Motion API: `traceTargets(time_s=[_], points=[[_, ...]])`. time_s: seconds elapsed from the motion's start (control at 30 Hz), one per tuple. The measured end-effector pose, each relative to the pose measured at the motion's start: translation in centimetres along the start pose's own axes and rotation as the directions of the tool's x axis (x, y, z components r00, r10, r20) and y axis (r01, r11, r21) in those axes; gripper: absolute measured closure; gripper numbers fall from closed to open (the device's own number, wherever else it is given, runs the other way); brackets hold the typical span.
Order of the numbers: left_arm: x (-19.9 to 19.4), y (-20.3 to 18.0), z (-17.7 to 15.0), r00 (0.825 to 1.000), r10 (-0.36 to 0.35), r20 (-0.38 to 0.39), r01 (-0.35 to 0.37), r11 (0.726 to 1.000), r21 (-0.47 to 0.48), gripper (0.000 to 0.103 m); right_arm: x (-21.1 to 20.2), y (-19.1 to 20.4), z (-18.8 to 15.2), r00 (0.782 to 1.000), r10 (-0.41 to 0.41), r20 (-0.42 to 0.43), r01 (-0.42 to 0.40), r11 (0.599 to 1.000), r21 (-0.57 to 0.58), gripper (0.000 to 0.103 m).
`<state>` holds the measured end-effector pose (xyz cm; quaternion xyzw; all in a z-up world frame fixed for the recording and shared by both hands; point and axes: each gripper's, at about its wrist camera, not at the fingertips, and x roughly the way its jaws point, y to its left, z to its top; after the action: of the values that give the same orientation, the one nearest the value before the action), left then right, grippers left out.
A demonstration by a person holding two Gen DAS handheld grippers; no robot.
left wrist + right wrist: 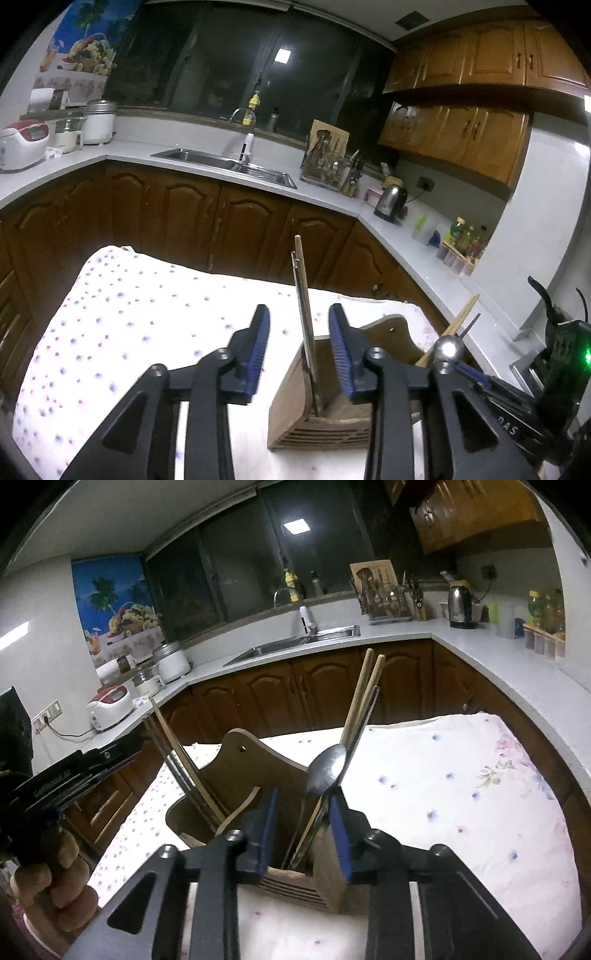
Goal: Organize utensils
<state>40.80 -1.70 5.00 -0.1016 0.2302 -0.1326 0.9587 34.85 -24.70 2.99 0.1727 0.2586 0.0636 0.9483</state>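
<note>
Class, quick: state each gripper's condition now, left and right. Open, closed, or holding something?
Left gripper: open, utensils between its jaws, pads not pressing them.
Right gripper: open, over the wooden holder, gripping nothing.

Utensil ends hidden inside wooden holder (236, 775); spoon (327, 766) handle behind right jaws; person's hand (51, 882) cut off at frame edge.

Left tongs (299, 334) parted, right tongs (303, 814) parted, both empty
</note>
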Motion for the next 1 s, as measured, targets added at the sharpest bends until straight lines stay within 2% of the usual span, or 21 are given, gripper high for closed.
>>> traceTargets(time_s=[0.07, 0.1, 0.13, 0.17, 0.2, 0.23, 0.27, 0.3, 1.0], points=[[-0.4, 0.0, -0.1, 1.000, 0.005, 0.001, -0.005, 1.000, 0.002, 0.059, -0.3, -0.1, 0.0, 1.000, 0.005, 0.005, -0.005, 1.000, 0.004, 0.058], [-0.8, 0.0, -0.2, 1.000, 0.005, 0.002, -0.005, 1.000, 0.002, 0.053, -0.6, -0.1, -0.1, 1.000, 0.003, 0.010, -0.003, 1.000, 0.005, 0.055], [-1.1, 0.1, -0.3, 1.000, 0.009, 0.002, -0.009, 1.000, -0.001, 0.043, -0.8, -0.1, -0.2, 1.000, 0.003, 0.015, -0.003, 1.000, 0.007, 0.049], [-1.4, 0.2, -0.4, 1.000, 0.013, 0.006, -0.013, 1.000, -0.006, 0.037, -1.1, -0.1, -0.3, 1.000, 0.006, 0.022, -0.006, 1.000, 0.010, 0.041], [-1.7, 0.3, -0.4, 1.000, 0.017, 0.012, -0.017, 1.000, -0.010, 0.025, -1.4, -0.1, -0.4, 0.999, 0.009, 0.033, -0.009, 1.000, 0.013, 0.035], [-2.2, 0.4, -0.6, 0.999, 0.026, 0.020, -0.026, 1.000, -0.015, 0.013, -1.8, -0.2, -0.5, 0.999, 0.008, 0.046, -0.009, 1.000, 0.016, 0.025], [-2.7, 0.6, -0.8, 0.999, 0.043, 0.025, -0.043, 0.999, -0.023, 0.008, -2.0, -0.2, -0.5, 0.998, 0.008, 0.054, -0.009, 1.000, 0.017, 0.017], [-3.2, 0.7, -1.0, 0.998, 0.060, 0.028, -0.059, 0.998, -0.033, 0.001, -2.2, -0.3, -0.6, 0.998, 0.006, 0.062, -0.007, 1.000, 0.016, 0.015], [-11.1, 2.4, -3.8, 0.997, 0.071, -0.014, -0.072, 0.995, -0.073, 0.001, -6.6, 0.7, -2.6, 0.997, 0.021, 0.075, -0.024, 0.999, 0.041, 0.013]])
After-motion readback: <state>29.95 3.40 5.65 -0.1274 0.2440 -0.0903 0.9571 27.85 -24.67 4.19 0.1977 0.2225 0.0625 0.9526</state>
